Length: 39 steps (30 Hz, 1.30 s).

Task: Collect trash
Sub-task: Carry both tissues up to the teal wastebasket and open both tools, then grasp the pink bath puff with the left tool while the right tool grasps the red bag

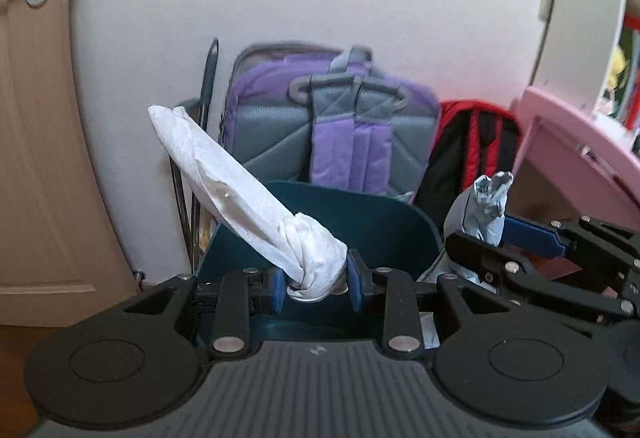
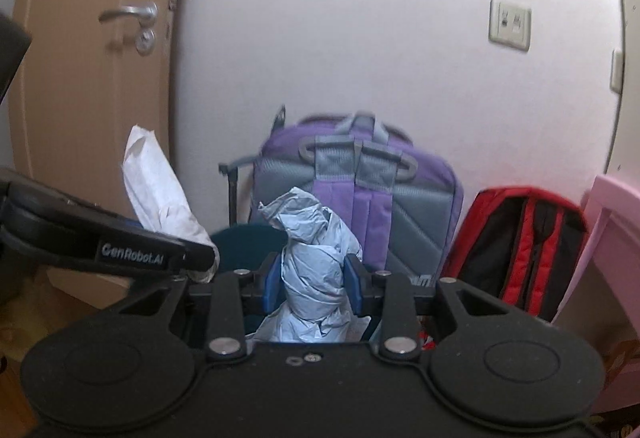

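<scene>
My left gripper [image 1: 318, 284] is shut on a twisted white paper wad [image 1: 248, 198] that sticks up to the left, above a dark teal bin [image 1: 360, 222]. My right gripper [image 2: 312, 284] is shut on a crumpled light blue paper wad [image 2: 316, 258]. In the left wrist view the right gripper [image 1: 490, 238] comes in from the right with the blue wad [image 1: 488, 210] beside the bin's rim. In the right wrist view the left gripper's body [image 2: 100, 242] and the white wad [image 2: 160, 194] show at left, with the teal bin [image 2: 244, 238] behind.
A purple and grey backpack [image 1: 332, 126] leans on the white wall behind the bin, with a red and black backpack [image 1: 472, 154] to its right. A pink piece of furniture [image 1: 572, 158] stands at right, a beige door [image 1: 36, 118] at left.
</scene>
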Tool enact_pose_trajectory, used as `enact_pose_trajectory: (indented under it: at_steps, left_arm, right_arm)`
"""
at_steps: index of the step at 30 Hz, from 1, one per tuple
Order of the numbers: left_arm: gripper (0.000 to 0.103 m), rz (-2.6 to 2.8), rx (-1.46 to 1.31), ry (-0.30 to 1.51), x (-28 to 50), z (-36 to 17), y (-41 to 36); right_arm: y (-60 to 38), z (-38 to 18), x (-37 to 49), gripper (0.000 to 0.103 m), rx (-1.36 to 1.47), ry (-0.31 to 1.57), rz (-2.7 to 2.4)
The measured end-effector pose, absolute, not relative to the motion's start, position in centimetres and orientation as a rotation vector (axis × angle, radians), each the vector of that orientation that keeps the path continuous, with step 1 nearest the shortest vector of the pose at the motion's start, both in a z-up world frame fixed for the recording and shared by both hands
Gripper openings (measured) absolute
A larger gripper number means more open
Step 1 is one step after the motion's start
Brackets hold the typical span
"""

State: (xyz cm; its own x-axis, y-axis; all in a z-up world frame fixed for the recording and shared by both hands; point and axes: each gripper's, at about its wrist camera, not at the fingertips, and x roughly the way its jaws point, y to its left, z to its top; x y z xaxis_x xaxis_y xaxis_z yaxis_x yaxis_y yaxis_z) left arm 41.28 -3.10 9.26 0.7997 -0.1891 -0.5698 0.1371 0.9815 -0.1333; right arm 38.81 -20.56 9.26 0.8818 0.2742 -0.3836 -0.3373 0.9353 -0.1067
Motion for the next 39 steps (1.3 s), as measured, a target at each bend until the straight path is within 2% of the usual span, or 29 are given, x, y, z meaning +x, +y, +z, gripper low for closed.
enact_pose_trajectory:
  at_steps: [10,13,14,15,17,25,32,39]
  left_arm:
    - [0.030,-0.187,-0.057,0.755,46.6,4.2,-3.9]
    - [0.033,-0.180,-0.050,0.785,47.4,3.5,-4.1]
    - [0.039,-0.178,-0.048,0.794,47.5,3.3,-4.1]
    - [0.051,-0.176,-0.049,0.800,47.7,3.2,-4.1]
    - [0.064,-0.171,-0.060,0.792,47.5,3.3,-4.0]
    - [0.065,-0.180,-0.064,0.758,45.4,4.5,-4.0]
    - [0.065,-0.178,-0.060,0.711,40.7,7.1,-3.5]
    - [0.065,-0.178,-0.055,0.673,35.3,9.3,-2.7]
  right_arm:
    - [-19.6,4.8,41.7,0.035,-0.222,0.472,0.345]
    - [-19.9,3.9,42.0,0.035,-0.219,0.505,0.353]
    - [-19.9,3.6,42.1,0.037,-0.215,0.517,0.357]
    - [-19.9,3.5,42.4,0.039,-0.215,0.528,0.359]
    - [-20.0,3.3,42.4,0.039,-0.218,0.535,0.348]
    - [-21.4,4.6,40.8,0.042,-0.142,0.539,0.344]
    - [-22.2,7.1,36.7,0.050,-0.092,0.518,0.356]
    - [-21.9,9.0,32.1,0.052,-0.094,0.504,0.391]
